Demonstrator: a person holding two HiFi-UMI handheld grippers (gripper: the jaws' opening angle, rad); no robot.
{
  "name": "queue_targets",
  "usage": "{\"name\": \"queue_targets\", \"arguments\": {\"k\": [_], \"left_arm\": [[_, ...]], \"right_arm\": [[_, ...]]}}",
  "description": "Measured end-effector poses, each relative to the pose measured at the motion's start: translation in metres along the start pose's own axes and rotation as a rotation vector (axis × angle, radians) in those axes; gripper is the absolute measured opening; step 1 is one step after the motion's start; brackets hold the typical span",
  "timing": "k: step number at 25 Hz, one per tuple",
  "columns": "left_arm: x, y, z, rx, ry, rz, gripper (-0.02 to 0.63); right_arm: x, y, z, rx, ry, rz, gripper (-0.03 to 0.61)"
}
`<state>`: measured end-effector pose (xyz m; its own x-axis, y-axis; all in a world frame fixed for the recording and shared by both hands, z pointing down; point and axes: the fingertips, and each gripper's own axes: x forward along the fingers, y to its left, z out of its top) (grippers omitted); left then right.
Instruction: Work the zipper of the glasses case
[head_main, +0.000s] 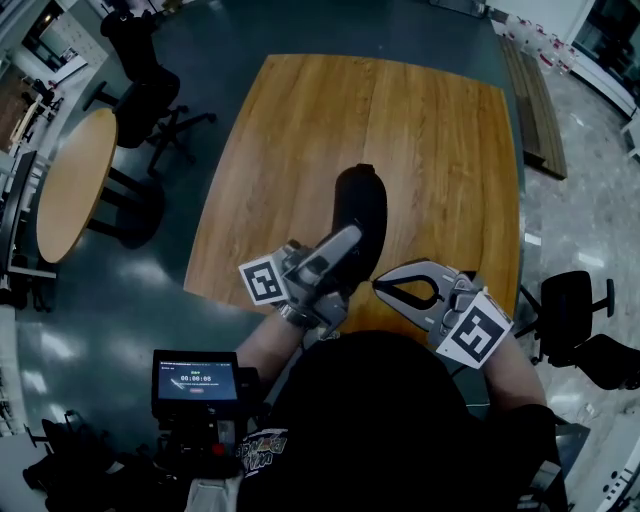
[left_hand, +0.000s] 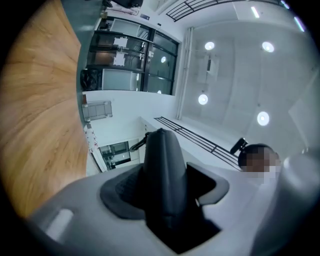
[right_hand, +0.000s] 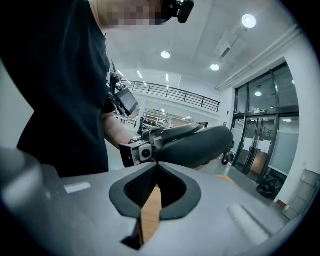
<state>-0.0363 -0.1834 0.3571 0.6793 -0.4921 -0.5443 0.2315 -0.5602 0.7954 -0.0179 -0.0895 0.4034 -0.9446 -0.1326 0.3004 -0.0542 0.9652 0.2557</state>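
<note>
A black, oblong glasses case (head_main: 362, 212) is held up off the wooden table (head_main: 430, 130), above its near edge. My left gripper (head_main: 342, 252) is shut on the case's near end, with one jaw on each side of it. In the left gripper view the case (left_hand: 164, 170) rises between the jaws, and a small zipper pull (left_hand: 137, 144) sticks out near its far tip. My right gripper (head_main: 380, 285) is shut with nothing in it. Its tip is just right of the case's near end. The right gripper view shows the case (right_hand: 202, 141) lying level, a little beyond the closed right gripper (right_hand: 156, 166).
A round wooden table (head_main: 70, 185) and a dark office chair (head_main: 145, 85) stand at the left. Another chair (head_main: 585, 325) is at the right. A small screen device (head_main: 196, 381) hangs at the person's waist. A bench (head_main: 535, 100) runs along the table's far right side.
</note>
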Motion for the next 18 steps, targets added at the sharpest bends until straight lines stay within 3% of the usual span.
{"name": "queue_targets", "arguments": {"k": [4,7,11,18], "left_arm": [[0.001,0.011,0.004,-0.015,-0.081,0.06,0.261],[-0.006,0.022,0.007,-0.025,-0.132,0.122,0.261],[-0.011,0.033,0.01,-0.018,-0.188,0.185,0.261],[-0.008,0.043,-0.006,0.005,-0.155,0.242,0.259]], "right_arm": [[0.004,0.001,-0.005,0.034,-0.006,-0.013,0.009],[0.005,-0.001,-0.012,0.066,-0.012,-0.072,0.009],[0.01,0.0,-0.014,0.167,-0.093,-0.139,0.009],[0.014,0.007,-0.019,0.157,-0.087,-0.098,0.008]]}}
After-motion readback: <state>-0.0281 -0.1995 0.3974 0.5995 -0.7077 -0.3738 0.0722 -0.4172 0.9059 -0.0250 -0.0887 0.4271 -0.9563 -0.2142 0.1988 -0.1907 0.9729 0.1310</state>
